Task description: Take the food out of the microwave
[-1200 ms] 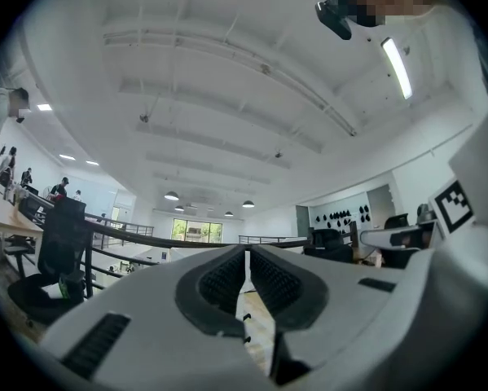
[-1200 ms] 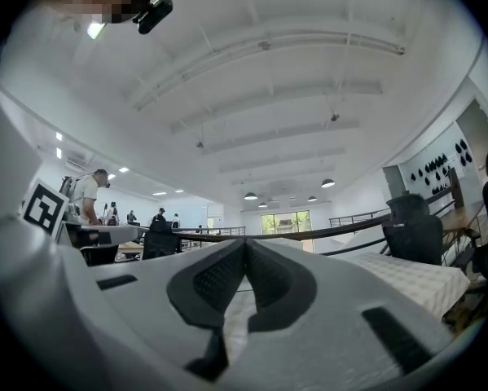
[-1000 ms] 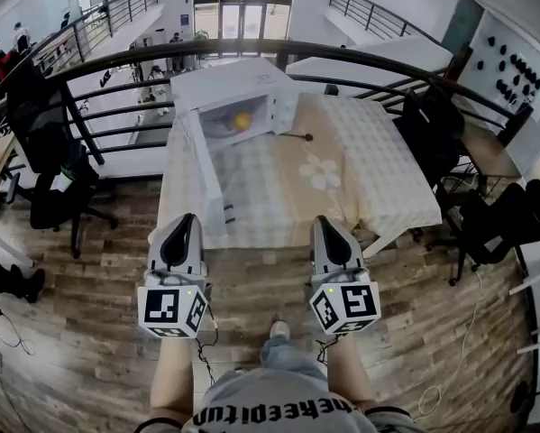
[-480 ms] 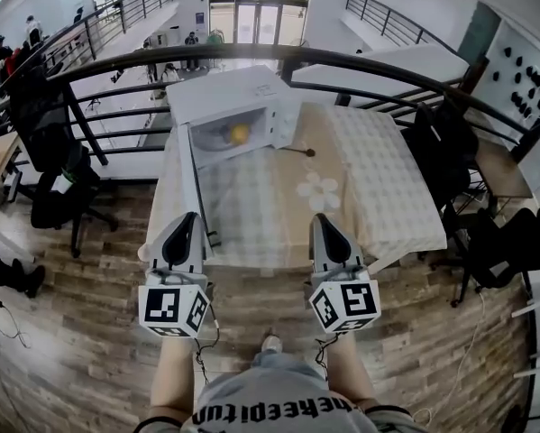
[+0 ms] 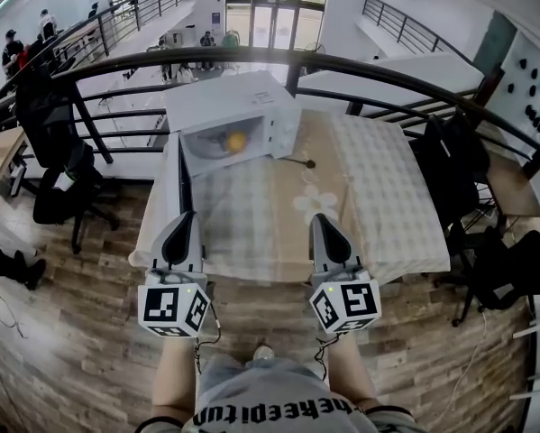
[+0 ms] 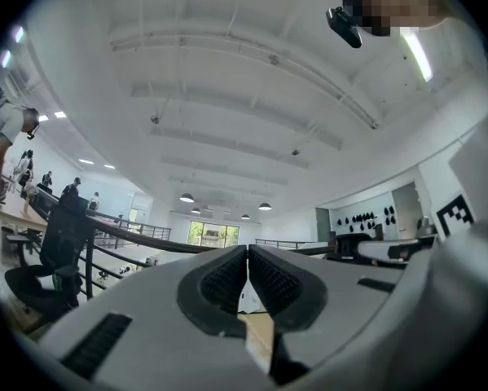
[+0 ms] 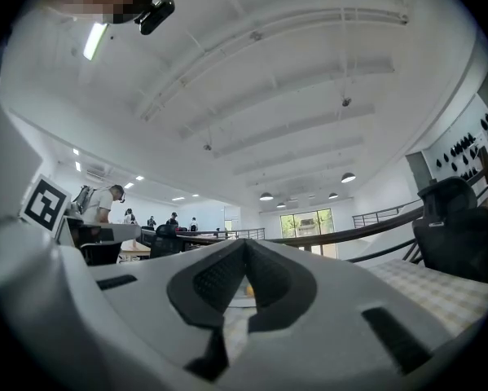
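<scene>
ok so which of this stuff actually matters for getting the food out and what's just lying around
For the job:
microwave
its open door
yellow food inside it
left gripper and right gripper, both shut and empty

Just around:
tablecloth
small black thing lying on it
office chair
railing

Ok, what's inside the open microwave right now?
One small round yellow-orange food item sits inside the microwave. What it rests on is too small to tell, and the casing's top hides the cavity's rear.
</scene>
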Action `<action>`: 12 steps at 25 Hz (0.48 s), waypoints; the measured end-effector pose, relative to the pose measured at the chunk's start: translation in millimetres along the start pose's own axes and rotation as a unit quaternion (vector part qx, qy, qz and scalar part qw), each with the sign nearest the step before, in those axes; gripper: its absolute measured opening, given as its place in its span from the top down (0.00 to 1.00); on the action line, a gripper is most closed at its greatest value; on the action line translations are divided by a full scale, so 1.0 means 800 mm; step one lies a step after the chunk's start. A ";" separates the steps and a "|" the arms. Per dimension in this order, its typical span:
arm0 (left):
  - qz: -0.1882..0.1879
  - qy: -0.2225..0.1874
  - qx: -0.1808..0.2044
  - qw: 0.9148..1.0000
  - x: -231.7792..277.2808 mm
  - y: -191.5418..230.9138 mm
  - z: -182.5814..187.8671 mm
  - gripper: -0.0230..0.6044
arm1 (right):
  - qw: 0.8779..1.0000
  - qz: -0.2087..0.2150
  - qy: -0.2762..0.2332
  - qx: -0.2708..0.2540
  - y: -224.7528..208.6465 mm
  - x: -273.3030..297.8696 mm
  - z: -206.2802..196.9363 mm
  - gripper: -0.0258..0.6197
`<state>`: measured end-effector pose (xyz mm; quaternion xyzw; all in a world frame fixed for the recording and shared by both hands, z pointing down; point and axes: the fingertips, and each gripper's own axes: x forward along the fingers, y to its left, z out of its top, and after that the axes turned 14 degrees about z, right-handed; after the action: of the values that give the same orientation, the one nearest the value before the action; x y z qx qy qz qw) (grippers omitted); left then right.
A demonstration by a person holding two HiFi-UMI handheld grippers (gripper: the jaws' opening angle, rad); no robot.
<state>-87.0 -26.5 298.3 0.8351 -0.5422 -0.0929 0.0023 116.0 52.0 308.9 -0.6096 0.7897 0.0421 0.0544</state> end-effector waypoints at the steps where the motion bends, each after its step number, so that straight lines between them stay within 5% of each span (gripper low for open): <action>1: 0.002 0.000 0.000 1.000 0.003 -0.003 -0.001 0.94 | 1.000 0.001 -0.001 0.002 -0.006 0.001 -0.001 0.95; 12: -0.018 0.011 0.013 1.000 0.046 -0.041 -0.017 0.94 | 1.000 0.005 0.002 0.019 -0.043 0.018 -0.023 0.95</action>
<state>-40.7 -47.3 302.8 0.8455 -0.5284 -0.0768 -0.0043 145.3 26.7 325.1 -0.6048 0.7934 0.0256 0.0640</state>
